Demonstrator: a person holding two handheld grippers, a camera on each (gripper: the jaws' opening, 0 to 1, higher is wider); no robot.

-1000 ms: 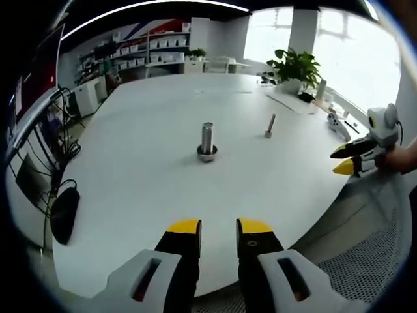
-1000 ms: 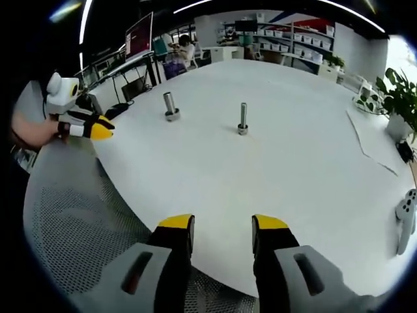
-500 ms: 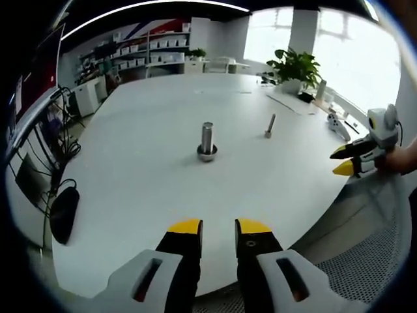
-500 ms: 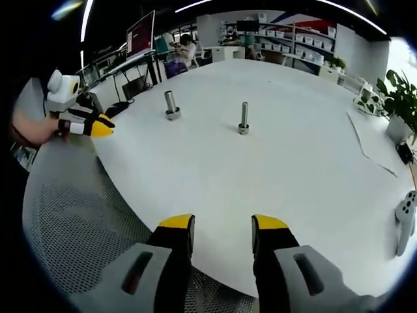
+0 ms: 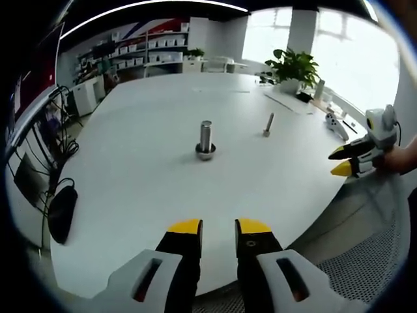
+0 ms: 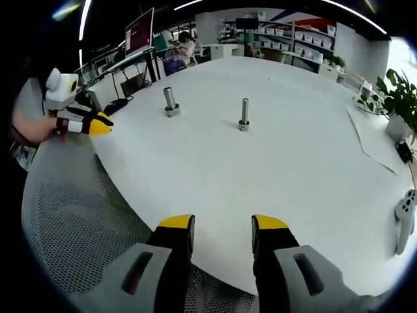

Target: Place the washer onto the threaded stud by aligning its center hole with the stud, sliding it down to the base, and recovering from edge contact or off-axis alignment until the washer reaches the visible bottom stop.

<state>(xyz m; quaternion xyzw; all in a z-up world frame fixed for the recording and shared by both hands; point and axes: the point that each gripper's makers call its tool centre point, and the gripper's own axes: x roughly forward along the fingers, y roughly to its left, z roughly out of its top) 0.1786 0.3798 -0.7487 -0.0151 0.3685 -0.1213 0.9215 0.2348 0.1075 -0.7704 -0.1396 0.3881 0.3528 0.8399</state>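
Two metal studs stand upright on the white round table [image 5: 130, 195]. The thicker stud [image 5: 206, 140] [image 6: 170, 101] has a wider ring at its base; I cannot tell whether that ring is a washer. The thin threaded stud [image 5: 268, 125] [image 6: 244, 114] stands apart from it. My left gripper [image 5: 219, 228] hovers at the near table edge, open with a narrow gap and holding nothing; it appears in the right gripper view [image 6: 91, 124] held by a hand. My right gripper [image 6: 223, 225] is open and empty, and enters the left gripper view [image 5: 345, 162] by the table's right edge.
A potted plant [image 5: 296, 65] [image 6: 397, 98], a sheet of paper [image 6: 371, 147] and a white controller [image 6: 407, 218] sit along the table's far side. A black object [image 5: 64, 212] lies off the left edge. Grey mesh chair [image 6: 78, 215] lies below the grippers.
Both views have shifted only slightly with the hands. The studs stand as before, and both grippers stay open and empty.
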